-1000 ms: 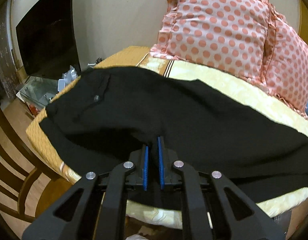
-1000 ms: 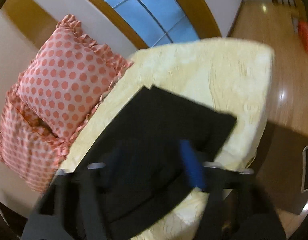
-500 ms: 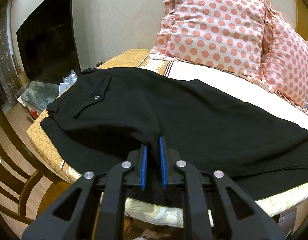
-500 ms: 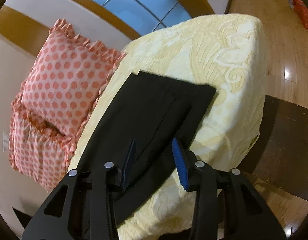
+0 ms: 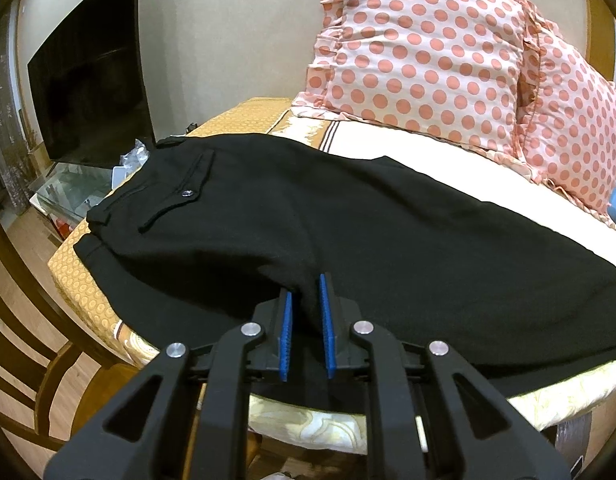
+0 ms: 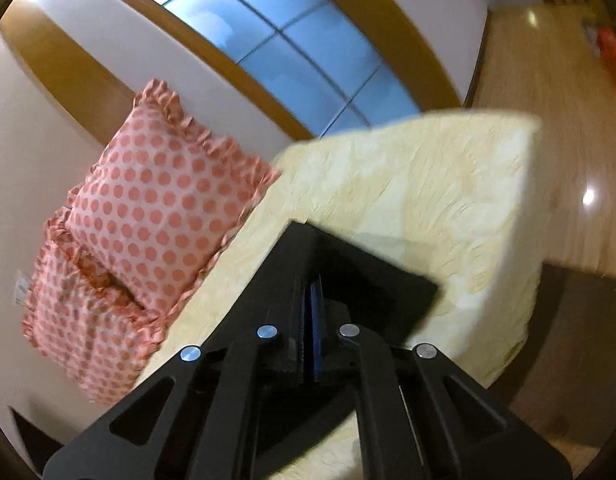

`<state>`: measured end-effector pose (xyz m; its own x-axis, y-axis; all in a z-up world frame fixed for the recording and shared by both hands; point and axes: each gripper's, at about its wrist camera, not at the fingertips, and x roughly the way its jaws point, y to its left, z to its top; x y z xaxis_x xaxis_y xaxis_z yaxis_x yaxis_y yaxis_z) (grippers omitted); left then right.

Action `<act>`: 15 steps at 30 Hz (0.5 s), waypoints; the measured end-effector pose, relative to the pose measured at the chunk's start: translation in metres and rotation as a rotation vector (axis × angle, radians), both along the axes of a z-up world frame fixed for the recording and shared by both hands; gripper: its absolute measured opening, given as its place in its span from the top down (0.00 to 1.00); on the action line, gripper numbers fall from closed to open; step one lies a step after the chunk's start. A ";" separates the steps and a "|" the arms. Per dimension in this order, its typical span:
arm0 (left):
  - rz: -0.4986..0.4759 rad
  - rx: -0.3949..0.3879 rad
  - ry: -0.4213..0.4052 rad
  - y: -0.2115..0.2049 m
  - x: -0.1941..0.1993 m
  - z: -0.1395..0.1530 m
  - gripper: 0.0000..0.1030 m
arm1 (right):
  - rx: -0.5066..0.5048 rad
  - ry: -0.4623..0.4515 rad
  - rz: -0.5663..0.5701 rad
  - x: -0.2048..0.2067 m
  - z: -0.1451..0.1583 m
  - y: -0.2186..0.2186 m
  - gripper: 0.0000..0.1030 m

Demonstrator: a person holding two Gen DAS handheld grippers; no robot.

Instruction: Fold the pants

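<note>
Black pants (image 5: 348, 216) lie lengthwise on the yellow bed (image 5: 388, 144), folded leg on leg, waistband and buttoned back pocket (image 5: 180, 192) at the left. My left gripper (image 5: 306, 300) has its blue pads slightly apart around a raised fold of the near edge near the crotch. In the right wrist view the leg ends (image 6: 348, 272) lie near the bed's foot. My right gripper (image 6: 308, 296) is shut on the pants' near edge there.
Two pink polka-dot pillows (image 5: 420, 52) lean at the back of the bed; they also show in the right wrist view (image 6: 164, 200). A dark TV (image 5: 88, 80) and a glass stand sit left. A wooden chair (image 5: 24, 344) stands by the bed's near left corner.
The left pads have parted slightly and the lifted fabric has settled flat. The right gripper, open before, has closed on the leg end; its view is blurred from motion.
</note>
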<state>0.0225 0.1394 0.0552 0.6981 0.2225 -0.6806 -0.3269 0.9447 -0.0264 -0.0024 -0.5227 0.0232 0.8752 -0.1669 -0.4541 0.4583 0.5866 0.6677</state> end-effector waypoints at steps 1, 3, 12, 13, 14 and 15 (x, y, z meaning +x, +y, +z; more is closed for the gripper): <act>-0.002 -0.004 -0.002 0.000 -0.002 -0.001 0.87 | -0.004 0.011 -0.016 -0.004 -0.002 0.001 0.98; -0.007 -0.018 0.000 0.002 -0.004 -0.002 0.87 | 0.016 0.046 -0.040 -0.008 -0.012 -0.003 0.98; -0.003 -0.085 -0.006 0.012 -0.012 -0.013 0.80 | 0.042 0.121 -0.024 0.004 -0.037 -0.010 0.98; 0.001 -0.105 -0.019 0.015 -0.013 -0.011 0.78 | 0.044 0.121 -0.023 0.004 -0.038 -0.010 0.98; 0.015 -0.131 -0.034 0.021 -0.014 -0.010 0.70 | 0.041 0.120 -0.024 0.004 -0.037 -0.009 0.98; 0.033 -0.154 -0.049 0.026 -0.017 -0.009 0.61 | 0.040 0.121 -0.023 0.004 -0.037 -0.009 0.98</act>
<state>0.0059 0.1655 0.0461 0.7255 0.1415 -0.6735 -0.3526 0.9169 -0.1871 0.0014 -0.5320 -0.0142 0.8098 -0.1663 -0.5626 0.5500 0.5490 0.6294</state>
